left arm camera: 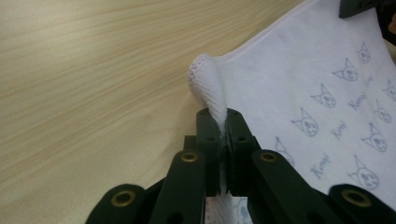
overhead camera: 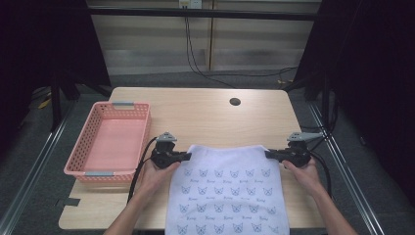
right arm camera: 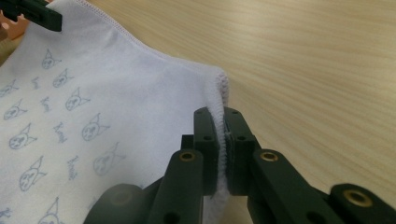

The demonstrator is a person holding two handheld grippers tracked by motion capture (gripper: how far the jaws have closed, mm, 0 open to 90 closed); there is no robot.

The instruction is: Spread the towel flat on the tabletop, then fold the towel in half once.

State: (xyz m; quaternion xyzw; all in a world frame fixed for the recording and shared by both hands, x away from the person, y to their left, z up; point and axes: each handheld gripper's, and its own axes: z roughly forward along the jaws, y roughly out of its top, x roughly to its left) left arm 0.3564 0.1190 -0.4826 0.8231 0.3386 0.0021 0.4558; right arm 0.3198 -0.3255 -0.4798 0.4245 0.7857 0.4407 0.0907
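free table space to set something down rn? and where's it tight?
Bare wood spans the far half of the light wooden table, between the pink plastic basket, the white cat-print cloth and the round cable hole. Tight along the cloth's far edge, where the left gripper and right gripper clamp its corners.

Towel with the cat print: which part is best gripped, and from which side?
The towel lies flat, so its two far corners are the easiest hold, each approached from its outer side. Both are pinched there now: left gripper and right gripper, jaws closed on the bunched hem, level with the table.
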